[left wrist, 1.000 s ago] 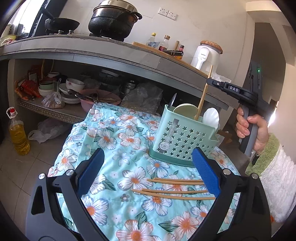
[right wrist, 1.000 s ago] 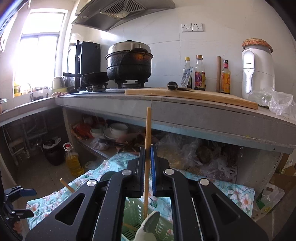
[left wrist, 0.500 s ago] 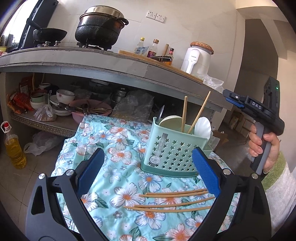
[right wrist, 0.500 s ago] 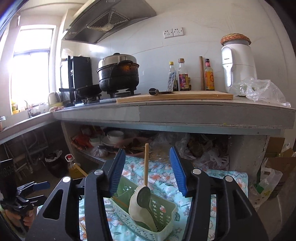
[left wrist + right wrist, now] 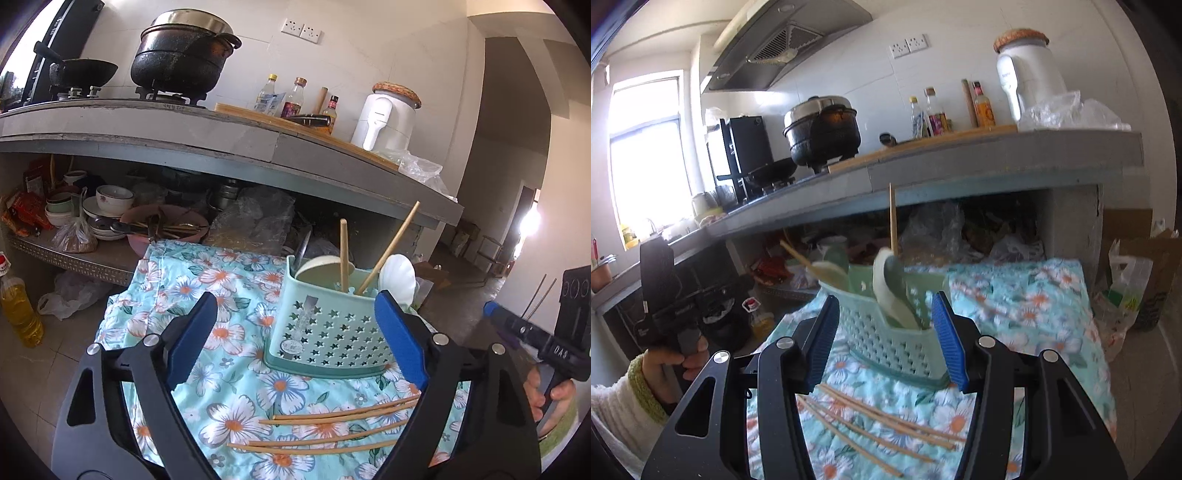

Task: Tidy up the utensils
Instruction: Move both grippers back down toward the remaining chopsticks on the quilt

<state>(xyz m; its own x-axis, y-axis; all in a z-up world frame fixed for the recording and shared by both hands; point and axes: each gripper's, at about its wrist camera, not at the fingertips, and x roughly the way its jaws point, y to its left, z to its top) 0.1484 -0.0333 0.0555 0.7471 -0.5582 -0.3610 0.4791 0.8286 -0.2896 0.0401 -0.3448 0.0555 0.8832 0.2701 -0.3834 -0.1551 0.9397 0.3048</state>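
A mint-green utensil basket stands on a floral cloth and also shows in the right wrist view. It holds two upright wooden chopsticks, white spoons and a pale ladle. Several loose chopsticks lie on the cloth in front of it, also seen in the right wrist view. My left gripper is open and empty, above the cloth before the basket. My right gripper is open and empty, just short of the basket.
A concrete counter behind carries a black pot, bottles and a white appliance. The shelf below holds bowls and plastic bags. An oil bottle stands on the floor at left.
My right gripper opened and let go of a chopstick, which now stands in the basket. It then drew back and down to the right. The left gripper stayed open.
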